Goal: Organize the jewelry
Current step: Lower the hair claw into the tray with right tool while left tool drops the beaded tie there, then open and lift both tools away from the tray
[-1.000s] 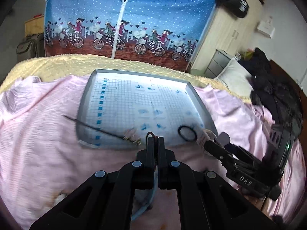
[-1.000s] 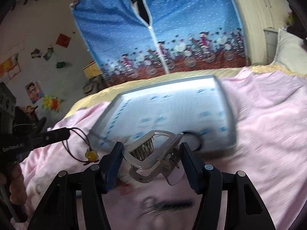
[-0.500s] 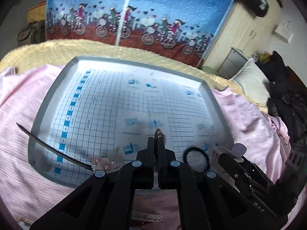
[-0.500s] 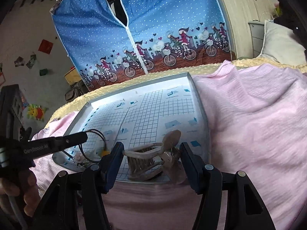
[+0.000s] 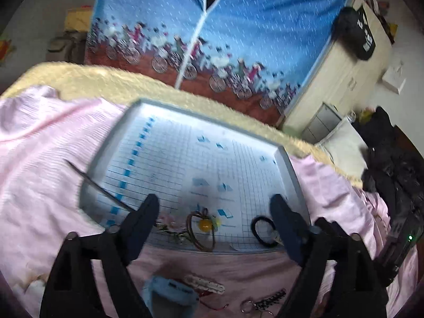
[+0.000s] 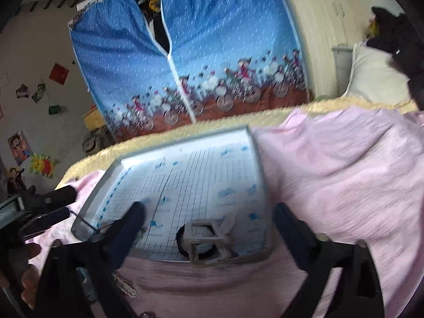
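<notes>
A grey tray (image 5: 291,169) lined with blue grid paper lies on the pink sheet. Near its front edge lie a brown cord bracelet with a yellow bead (image 5: 204,225), a pink flower hairpin (image 5: 169,225) with a long dark stick, and a black hair tie (image 5: 262,230). My left gripper (image 5: 214,220) hangs open just above the bracelet, holding nothing. In the right wrist view a clear claw hair clip (image 6: 206,241) rests on the tray (image 6: 259,159) over the black hair tie (image 6: 182,241). My right gripper (image 6: 209,228) stands open around the clip without gripping it.
On the pink sheet in front of the tray lie a pale blue item (image 5: 169,296), a flat hair clip (image 5: 204,287) and a keychain (image 5: 262,302). A blue curtain (image 5: 225,26) hangs behind the bed. Dark clothes (image 5: 392,164) are piled at the right.
Both grippers opened. The left one let the cord bracelet down onto the tray and drew back. The right one released the claw clip onto the tray by the hair tie.
</notes>
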`<control>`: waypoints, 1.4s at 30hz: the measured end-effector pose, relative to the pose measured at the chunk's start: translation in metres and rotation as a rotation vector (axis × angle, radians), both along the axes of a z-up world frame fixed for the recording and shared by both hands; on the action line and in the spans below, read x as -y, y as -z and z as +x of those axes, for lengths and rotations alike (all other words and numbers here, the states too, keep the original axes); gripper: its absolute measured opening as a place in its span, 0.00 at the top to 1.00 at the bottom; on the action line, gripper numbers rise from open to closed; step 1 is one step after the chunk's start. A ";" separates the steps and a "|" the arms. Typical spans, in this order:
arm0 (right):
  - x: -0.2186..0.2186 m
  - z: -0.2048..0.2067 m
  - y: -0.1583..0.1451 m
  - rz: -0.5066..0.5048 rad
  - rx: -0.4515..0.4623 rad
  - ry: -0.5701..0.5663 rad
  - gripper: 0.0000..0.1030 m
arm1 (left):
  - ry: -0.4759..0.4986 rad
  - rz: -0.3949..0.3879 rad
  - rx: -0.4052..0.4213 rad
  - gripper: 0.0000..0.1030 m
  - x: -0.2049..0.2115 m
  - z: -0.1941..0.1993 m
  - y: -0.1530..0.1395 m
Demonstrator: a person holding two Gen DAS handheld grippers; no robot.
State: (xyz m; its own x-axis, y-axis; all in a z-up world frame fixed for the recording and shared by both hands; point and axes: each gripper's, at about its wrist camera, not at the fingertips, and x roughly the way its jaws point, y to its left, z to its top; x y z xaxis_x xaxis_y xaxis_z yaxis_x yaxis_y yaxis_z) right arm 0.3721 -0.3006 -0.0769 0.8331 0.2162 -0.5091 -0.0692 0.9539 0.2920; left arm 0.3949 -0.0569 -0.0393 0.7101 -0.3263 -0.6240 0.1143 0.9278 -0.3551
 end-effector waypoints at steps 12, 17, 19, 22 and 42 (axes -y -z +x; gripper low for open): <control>-0.003 -0.083 -0.058 -0.096 0.215 0.026 0.00 | 0.031 0.179 0.218 0.04 0.016 -0.098 -0.051; -0.018 -0.128 -0.065 -0.188 0.311 0.024 0.00 | -0.026 0.223 0.279 0.04 0.017 -0.146 -0.051; -0.024 -0.143 -0.068 -0.215 0.322 0.017 0.00 | -0.045 0.220 0.286 0.04 0.013 -0.161 -0.049; -0.026 -0.162 -0.067 -0.191 0.323 0.014 0.00 | -0.081 0.216 0.306 0.04 0.004 -0.180 -0.047; -0.054 -0.191 -0.026 -0.115 0.049 -0.055 0.00 | -0.120 0.417 0.114 0.04 -0.055 -0.230 0.022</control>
